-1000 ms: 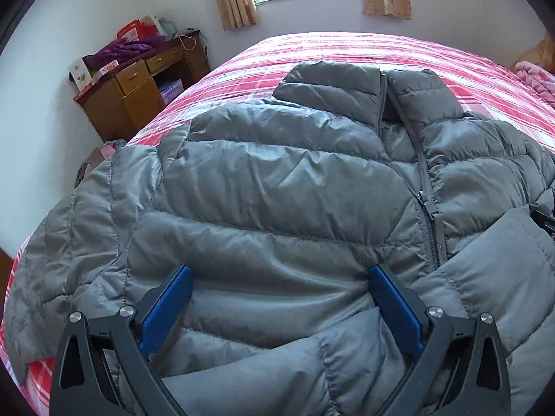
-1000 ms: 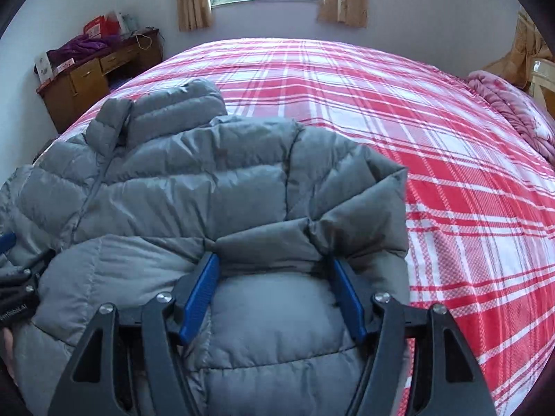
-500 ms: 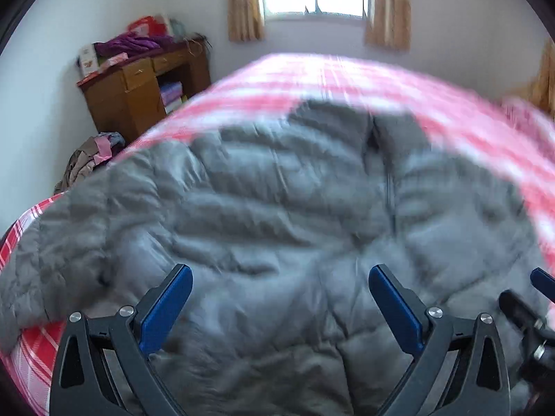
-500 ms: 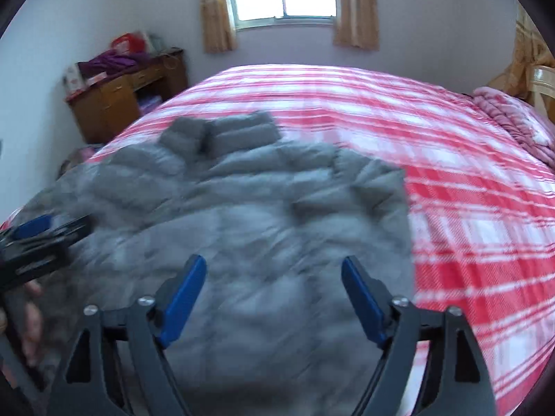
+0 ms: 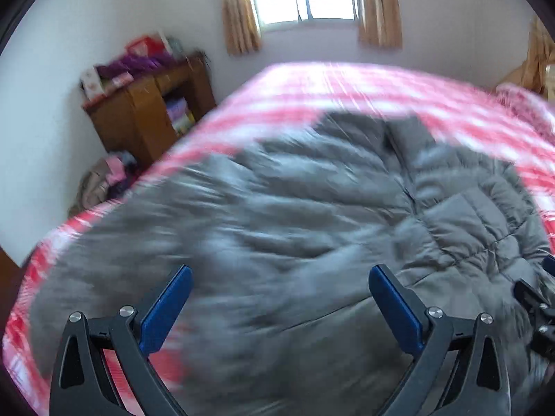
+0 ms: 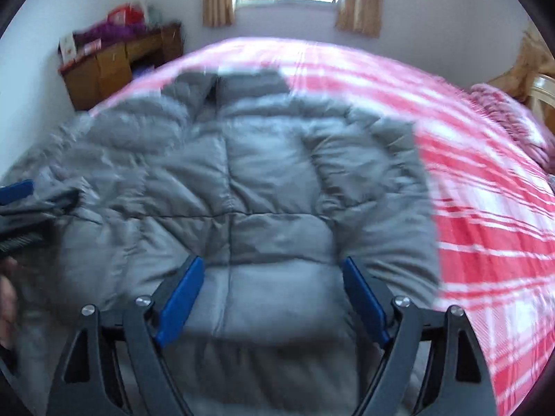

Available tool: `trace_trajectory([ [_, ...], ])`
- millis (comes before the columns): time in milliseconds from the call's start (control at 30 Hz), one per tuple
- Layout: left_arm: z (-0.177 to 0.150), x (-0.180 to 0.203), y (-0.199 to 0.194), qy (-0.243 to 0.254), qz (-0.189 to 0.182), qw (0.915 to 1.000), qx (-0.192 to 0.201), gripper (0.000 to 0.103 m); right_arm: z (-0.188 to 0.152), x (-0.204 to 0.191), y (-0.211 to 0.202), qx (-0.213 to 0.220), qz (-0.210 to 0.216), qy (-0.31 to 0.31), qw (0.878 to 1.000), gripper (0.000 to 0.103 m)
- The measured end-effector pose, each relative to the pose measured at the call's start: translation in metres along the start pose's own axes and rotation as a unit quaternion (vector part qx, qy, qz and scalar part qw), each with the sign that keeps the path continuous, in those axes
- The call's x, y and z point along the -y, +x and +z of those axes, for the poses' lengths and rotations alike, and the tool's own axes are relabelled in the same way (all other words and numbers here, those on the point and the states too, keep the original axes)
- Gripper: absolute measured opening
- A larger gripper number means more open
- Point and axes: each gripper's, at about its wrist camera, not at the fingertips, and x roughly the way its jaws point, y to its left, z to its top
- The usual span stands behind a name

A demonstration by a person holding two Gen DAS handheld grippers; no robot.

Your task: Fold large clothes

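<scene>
A grey puffer jacket (image 5: 295, 215) lies front up on the red plaid bed, collar toward the window; it also shows in the right wrist view (image 6: 270, 173). Its right sleeve is folded in over the body. My left gripper (image 5: 280, 280) is open and empty above the jacket's lower left part. My right gripper (image 6: 272, 272) is open and empty above the folded sleeve. The right gripper shows at the right edge of the left wrist view (image 5: 536, 298); the left gripper shows at the left edge of the right wrist view (image 6: 20, 208). Both views are motion-blurred.
The red plaid bed (image 6: 485, 190) stretches right and toward the window. A wooden desk (image 5: 149, 111) with clutter stands by the left wall, with a pile of clothes (image 5: 104, 180) on the floor beside it. A pink blanket (image 6: 510, 118) lies at the far right.
Both grippers have pulled back and risen from the jacket, and both views have swung. The right jaws, which held a fold of the sleeve between them, now stand clear of the fabric.
</scene>
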Motion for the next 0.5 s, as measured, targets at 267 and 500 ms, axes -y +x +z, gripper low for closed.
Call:
trace_trajectory([
  [267,-0.078,-0.226,-0.031,-0.107,0.157,0.9806,-0.05,0.102,-0.055,-0.015,-0.06,0.059,-0.032,-0.076,0.995,0.099],
  [500,-0.125,-0.33,-0.012,-0.259,0.131,0.95,-0.115,0.102,-0.073,-0.028,-0.039,0.034,-0.052,-0.112,0.992,0.099],
])
